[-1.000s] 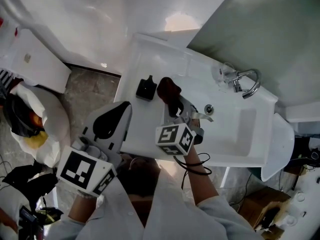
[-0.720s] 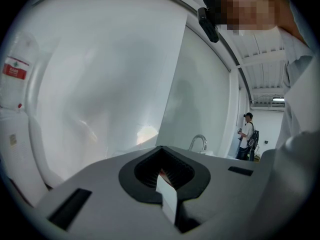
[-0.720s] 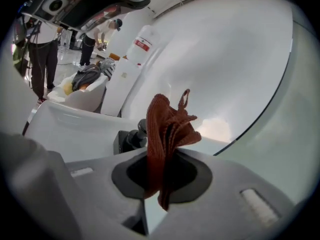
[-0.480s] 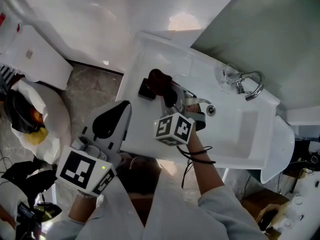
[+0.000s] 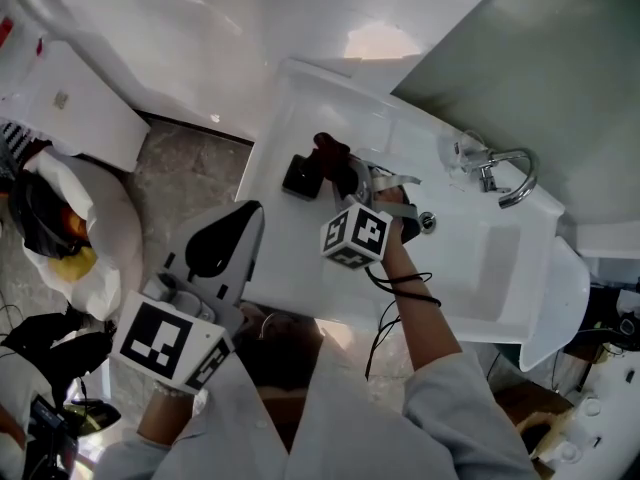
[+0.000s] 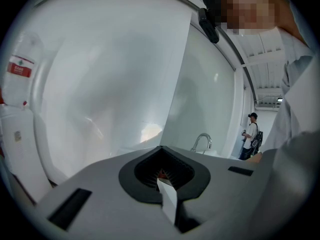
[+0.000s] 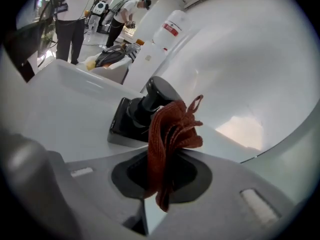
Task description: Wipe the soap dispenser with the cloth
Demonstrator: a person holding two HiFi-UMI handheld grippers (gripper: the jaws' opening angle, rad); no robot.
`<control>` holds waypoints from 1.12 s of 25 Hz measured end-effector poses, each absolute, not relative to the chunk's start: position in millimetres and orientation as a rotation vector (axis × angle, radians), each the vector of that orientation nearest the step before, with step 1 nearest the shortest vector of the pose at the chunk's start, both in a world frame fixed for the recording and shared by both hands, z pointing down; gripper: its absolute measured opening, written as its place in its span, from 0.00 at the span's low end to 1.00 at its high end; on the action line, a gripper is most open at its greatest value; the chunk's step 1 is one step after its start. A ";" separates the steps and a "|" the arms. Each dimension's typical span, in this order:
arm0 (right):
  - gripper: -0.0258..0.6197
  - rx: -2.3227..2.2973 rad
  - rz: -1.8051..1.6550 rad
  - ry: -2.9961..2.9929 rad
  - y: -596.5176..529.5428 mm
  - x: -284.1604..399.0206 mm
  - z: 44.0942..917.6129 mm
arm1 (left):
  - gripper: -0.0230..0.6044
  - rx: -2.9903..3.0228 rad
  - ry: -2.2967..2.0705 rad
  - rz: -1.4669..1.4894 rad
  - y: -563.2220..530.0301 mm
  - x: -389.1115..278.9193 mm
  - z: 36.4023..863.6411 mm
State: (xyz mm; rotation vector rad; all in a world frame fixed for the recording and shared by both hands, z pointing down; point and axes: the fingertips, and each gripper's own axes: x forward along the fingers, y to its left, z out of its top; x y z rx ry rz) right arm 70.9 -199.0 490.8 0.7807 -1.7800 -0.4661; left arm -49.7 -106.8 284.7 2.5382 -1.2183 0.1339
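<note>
The right gripper [image 7: 159, 184] is clamped on a folded red cloth [image 7: 169, 134], which hangs just beside the top of the black soap dispenser [image 7: 134, 113] on the sink [image 5: 480, 268] ledge. The left gripper [image 6: 167, 196] has its jaws together, empty, well away from the sink.

Bare white counter [image 5: 292, 243] lies open around the soap dispenser [image 5: 298, 177]; wall [image 5: 200, 48] stands close behind, faucet [image 5: 505, 175] well apart.

No words or numbers can be read. A red label [image 6: 20, 67] sits on a white canister [image 6: 17, 41] at nine o'clock in the left gripper view, but its print is too small to read. Cubes on the left gripper [image 5: 235, 226] and the right gripper [image 5: 348, 180] bear black-and-white square markers [image 5: 357, 236], without letters.
</note>
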 end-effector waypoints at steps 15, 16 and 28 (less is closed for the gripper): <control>0.13 0.424 -0.564 -1.715 -214.2 64.5 539.2 | 0.04 2.496 -1.250 0.147 -111.2 -64.9 295.5; 0.13 0.425 -0.549 -1.713 -213.0 66.0 540.2 | 0.04 2.494 -1.249 0.147 -111.5 -65.6 296.0; 0.13 0.531 -0.273 -1.729 -166.1 96.0 547.7 | 0.04 2.529 -1.196 0.131 -113.5 -62.3 292.0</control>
